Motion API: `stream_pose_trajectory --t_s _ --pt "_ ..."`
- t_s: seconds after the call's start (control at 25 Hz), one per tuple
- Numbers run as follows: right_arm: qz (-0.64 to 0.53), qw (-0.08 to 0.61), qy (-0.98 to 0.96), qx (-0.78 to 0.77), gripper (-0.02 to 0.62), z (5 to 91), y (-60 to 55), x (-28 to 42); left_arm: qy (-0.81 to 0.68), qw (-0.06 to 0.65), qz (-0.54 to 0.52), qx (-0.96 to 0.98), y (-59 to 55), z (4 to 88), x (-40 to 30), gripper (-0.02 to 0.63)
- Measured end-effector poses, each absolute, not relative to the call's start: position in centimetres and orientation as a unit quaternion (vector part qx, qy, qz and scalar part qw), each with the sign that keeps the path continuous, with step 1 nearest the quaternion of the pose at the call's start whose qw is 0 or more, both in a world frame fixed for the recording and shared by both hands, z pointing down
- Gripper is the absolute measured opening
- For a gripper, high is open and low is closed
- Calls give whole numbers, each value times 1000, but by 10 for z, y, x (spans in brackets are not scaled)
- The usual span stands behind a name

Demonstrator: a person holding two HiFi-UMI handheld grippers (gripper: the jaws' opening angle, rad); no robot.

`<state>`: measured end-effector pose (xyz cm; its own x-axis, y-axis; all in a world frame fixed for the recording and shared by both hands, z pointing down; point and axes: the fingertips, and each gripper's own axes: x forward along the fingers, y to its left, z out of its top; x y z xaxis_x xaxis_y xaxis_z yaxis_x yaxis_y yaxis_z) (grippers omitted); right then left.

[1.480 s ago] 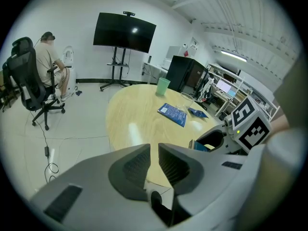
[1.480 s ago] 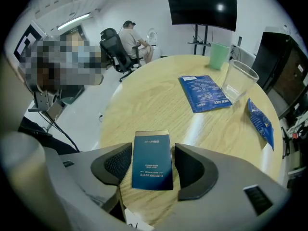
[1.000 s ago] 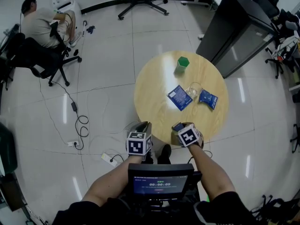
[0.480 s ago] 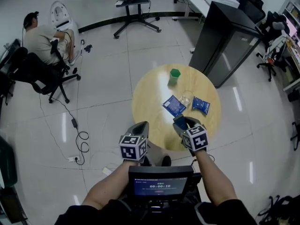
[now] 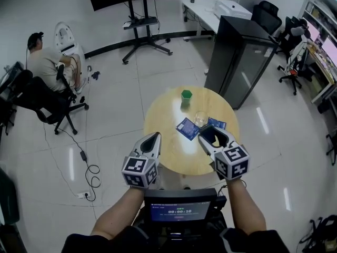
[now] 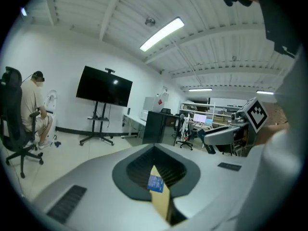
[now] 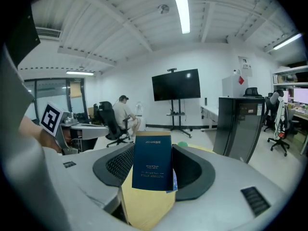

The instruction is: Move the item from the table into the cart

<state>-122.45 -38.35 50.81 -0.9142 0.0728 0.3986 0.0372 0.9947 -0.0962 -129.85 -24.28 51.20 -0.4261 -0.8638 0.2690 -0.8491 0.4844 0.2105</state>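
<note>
Round wooden table (image 5: 163,117) bears green cup (image 5: 186,94), glass (image 5: 200,117), blue packets (image 5: 188,128). Right gripper (image 5: 214,132): jaws wide, clamped on dark blue box (image 7: 152,161). Left gripper (image 5: 152,137): jaws together, empty.

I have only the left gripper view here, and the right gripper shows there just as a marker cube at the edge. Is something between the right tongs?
Observer: Yes. In the right gripper view the right tongs are closed on a dark blue box, which stands upright between them.
Operator: Thank you. What else is there to pick up?
Observer: In the head view the round table carries a green cup, a clear glass, a larger blue packet and a smaller blue packet.
</note>
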Motion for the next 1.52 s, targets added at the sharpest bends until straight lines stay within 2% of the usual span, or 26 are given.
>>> stream_pose_trajectory --t_s 0.2,0.44,0.76,1.0,1.28,1.4,1.52 --pt "42 141 -989 -16 238 449 -390 -1194 -858 95 -3 505 -230 450 -1291 0" --pt "20 89 -996 -5 238 417 -395 -1174 -852 65 -15 519 -240 425 -1277 0" --pt "7 48 -999 19 238 395 -449 -1127 -816 44 -18 576 -324 415 -1233 0" --pt "11 22 -991 131 238 379 -528 -1042 -738 2 20 674 -418 402 -1161 0" --pt "2 21 -957 290 238 382 -557 -954 -644 -11 23 765 -480 410 -1103 0" --pt "0 20 -932 363 238 380 -557 -889 -602 -26 18 798 -505 406 -1053 0" --pt "4 17 -900 435 238 382 -556 -797 -548 -22 8 836 -527 405 -968 0"
